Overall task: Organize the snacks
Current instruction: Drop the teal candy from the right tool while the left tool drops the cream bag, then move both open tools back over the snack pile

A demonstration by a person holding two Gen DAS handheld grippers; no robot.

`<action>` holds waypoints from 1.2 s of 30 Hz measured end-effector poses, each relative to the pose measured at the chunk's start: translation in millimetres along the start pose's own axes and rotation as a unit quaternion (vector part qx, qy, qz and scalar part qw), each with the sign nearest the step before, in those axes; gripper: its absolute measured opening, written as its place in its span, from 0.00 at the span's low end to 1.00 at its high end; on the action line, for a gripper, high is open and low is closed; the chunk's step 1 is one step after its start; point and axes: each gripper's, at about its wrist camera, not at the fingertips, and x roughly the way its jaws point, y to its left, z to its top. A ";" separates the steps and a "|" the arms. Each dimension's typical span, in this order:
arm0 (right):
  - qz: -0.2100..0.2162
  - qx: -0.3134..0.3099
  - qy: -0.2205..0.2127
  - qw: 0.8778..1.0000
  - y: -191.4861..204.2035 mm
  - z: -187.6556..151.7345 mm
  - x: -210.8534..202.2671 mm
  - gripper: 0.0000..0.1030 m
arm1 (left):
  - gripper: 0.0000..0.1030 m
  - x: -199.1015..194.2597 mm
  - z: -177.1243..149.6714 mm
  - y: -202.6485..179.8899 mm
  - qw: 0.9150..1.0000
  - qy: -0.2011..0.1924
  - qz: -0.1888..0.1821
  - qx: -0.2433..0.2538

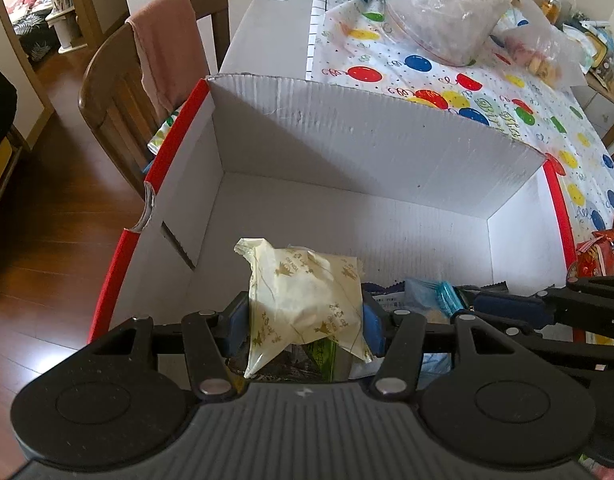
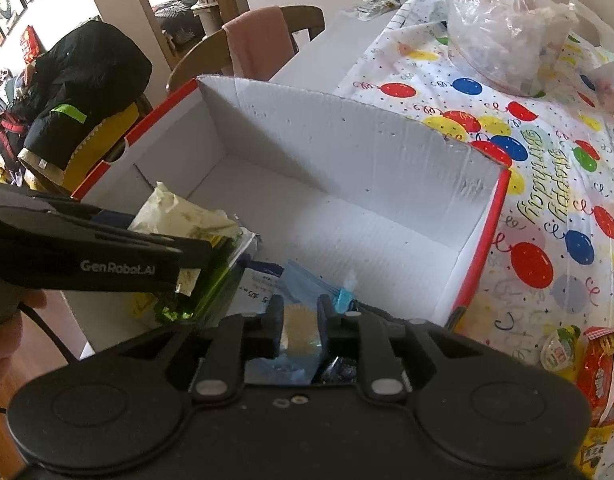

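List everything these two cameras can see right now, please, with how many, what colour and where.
Cardboard box: one, white inside with red edges, on the table, open.
Cream snack packet: one, pale yellow with gold print, over the box's near end, in the left gripper.
Blue-wrapped snack: one, clear blue wrapper round a pale round piece, between the right gripper's fingers.
Other packets in the box: several, white, blue, green, near end.
Tablecloth: one, white with coloured balloons.
Clear plastic bags: at least two, far end of the table.
Red snack packs: at least one, right of the box.
Wooden chair: one, pink cloth over it.
Left gripper: black, shut.
Right gripper: black, shut.
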 end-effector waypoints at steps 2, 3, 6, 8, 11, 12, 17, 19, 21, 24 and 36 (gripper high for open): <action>0.001 -0.001 -0.002 1.000 0.6 -0.8 -3.0 0.20 | 0.55 -0.6 -1.5 0.6 1.000 -0.002 -0.001 -0.001; 0.002 -0.001 -0.002 1.000 0.8 -1.6 -5.2 0.21 | 0.56 -1.2 -2.0 0.4 1.000 -0.003 -0.001 -0.001; 0.002 0.000 -0.005 1.000 1.3 -3.1 -11.1 0.27 | 0.57 -4.3 -3.9 -0.7 1.000 -0.007 -0.007 -0.001; 0.002 0.002 -0.009 1.000 1.4 -4.1 -16.1 0.30 | 0.57 -8.2 -5.5 -2.0 1.000 -0.010 -0.013 0.000; 0.002 0.009 -0.013 1.000 -0.4 -6.6 -25.1 0.31 | 0.57 -16.8 -8.3 -4.9 1.000 -0.017 -0.021 0.003; 0.001 0.010 -0.017 1.000 -0.7 -7.5 -29.0 0.32 | 0.57 -20.4 -9.2 -6.4 0.999 -0.021 -0.024 0.005; -0.004 0.018 -0.034 0.999 -4.3 -10.6 -49.9 0.35 | 0.60 -40.0 -13.0 -13.5 0.998 -0.042 -0.037 0.010; -0.002 0.024 -0.042 0.999 -6.8 -12.3 -58.9 0.37 | 0.64 -48.6 -14.5 -16.9 0.998 -0.052 -0.042 0.013; -0.006 0.028 -0.052 0.998 -8.9 -13.8 -68.7 0.40 | 0.64 -56.6 -15.4 -22.5 0.997 -0.061 -0.049 0.018; -0.011 0.030 -0.067 0.997 -11.1 -17.4 -83.4 0.47 | 0.64 -69.0 -18.3 -31.1 0.995 -0.073 -0.058 0.027; -0.014 0.064 -0.111 0.992 -41.2 -49.2 -139.1 0.76 | 0.72 -106.3 -34.1 -72.1 0.987 -0.119 -0.097 0.056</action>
